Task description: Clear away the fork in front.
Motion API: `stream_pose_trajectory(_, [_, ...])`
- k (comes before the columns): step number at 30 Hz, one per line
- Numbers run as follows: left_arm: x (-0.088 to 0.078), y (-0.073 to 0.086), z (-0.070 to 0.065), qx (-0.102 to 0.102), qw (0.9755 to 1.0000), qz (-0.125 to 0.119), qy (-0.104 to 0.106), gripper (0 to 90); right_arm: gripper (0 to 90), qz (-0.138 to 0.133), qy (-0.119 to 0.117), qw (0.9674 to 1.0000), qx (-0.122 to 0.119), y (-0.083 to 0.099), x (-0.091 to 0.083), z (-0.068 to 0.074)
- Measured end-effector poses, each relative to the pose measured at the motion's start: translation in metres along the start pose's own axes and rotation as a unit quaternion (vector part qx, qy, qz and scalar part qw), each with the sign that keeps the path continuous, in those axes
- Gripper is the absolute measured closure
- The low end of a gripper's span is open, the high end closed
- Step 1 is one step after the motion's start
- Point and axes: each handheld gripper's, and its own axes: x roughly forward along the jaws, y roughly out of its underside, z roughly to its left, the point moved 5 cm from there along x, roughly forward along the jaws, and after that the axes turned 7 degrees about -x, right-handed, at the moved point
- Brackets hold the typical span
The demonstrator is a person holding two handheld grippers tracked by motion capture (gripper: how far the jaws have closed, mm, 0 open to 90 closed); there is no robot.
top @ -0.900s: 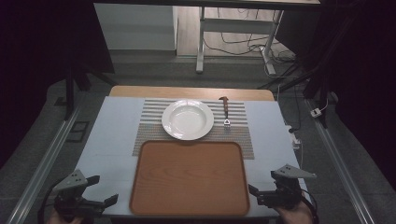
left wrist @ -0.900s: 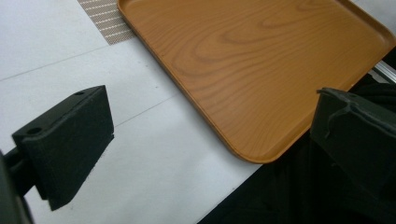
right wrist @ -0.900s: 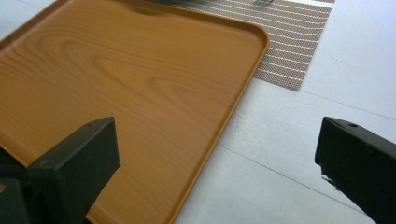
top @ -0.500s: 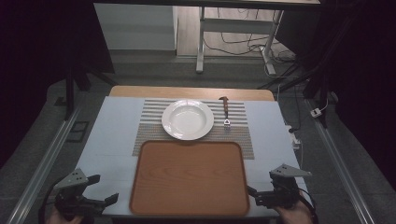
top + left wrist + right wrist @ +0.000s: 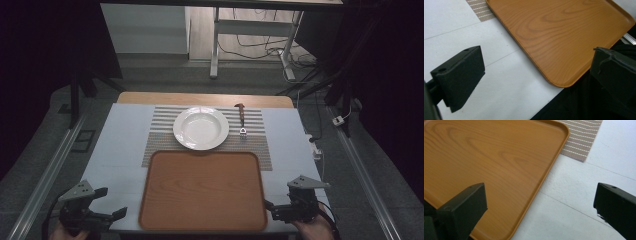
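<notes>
A wooden tray (image 5: 202,190) lies at the near middle of the table with nothing on it. Behind it, a white plate (image 5: 201,127) rests on a striped placemat (image 5: 260,147), and a brown-handled utensil (image 5: 242,120) lies to the plate's right. My left gripper (image 5: 114,203) hovers at the tray's near left corner, open and holding nothing. My right gripper (image 5: 270,210) is at the near right corner, likewise open and holding nothing. In the left gripper view the tray's corner (image 5: 554,80) lies between the wide jaws. In the right gripper view the tray's edge (image 5: 534,195) runs between them.
The table top (image 5: 120,150) is pale and bare on both sides of the tray, and its near edge lies just under both grippers. Metal rails (image 5: 50,170) run along both sides of the table. A desk frame and cables (image 5: 280,45) stand on the floor behind.
</notes>
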Motion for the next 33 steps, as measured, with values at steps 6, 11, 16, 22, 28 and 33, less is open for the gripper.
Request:
stream_pose_trajectory(6, [0.0, 0.0, 0.0, -0.002, 1.0, -0.001, 0.001, 0.0, 0.0, -0.003, 0.004, 0.9998, -0.021, -0.004, 0.0, 0.004])
stream_pose_trajectory(11, [0.0, 0.0, 0.0, -0.001, 1.0, 0.0, 0.002, 0.0, 0.0, -0.003, 0.003, 0.9996, -0.028, -0.005, 0.001, 0.005])
stream_pose_trajectory(16, [0.0, 0.0, 0.0, 0.0, 1.0, 0.0, 0.002, 0.0, 0.0, -0.002, -0.003, 0.9992, -0.039, -0.008, 0.003, 0.007])
stream_pose_trajectory(22, [0.0, 0.0, 0.0, 0.0, 1.0, 0.002, 0.001, 0.0, 0.0, 0.0, -0.016, 0.9982, -0.057, -0.012, 0.008, 0.009])
stream_pose_trajectory(28, [0.0, 0.0, 0.0, 0.0, 1.0, 0.002, 0.001, 0.0, 0.0, -0.003, -0.029, 0.9968, -0.074, -0.016, 0.011, 0.012])
stream_pose_trajectory(33, [0.001, 0.0, 0.0, 0.0, 1.0, 0.002, 0.0, 0.0, 0.0, -0.002, -0.037, 0.9962, -0.079, -0.021, 0.015, 0.015])
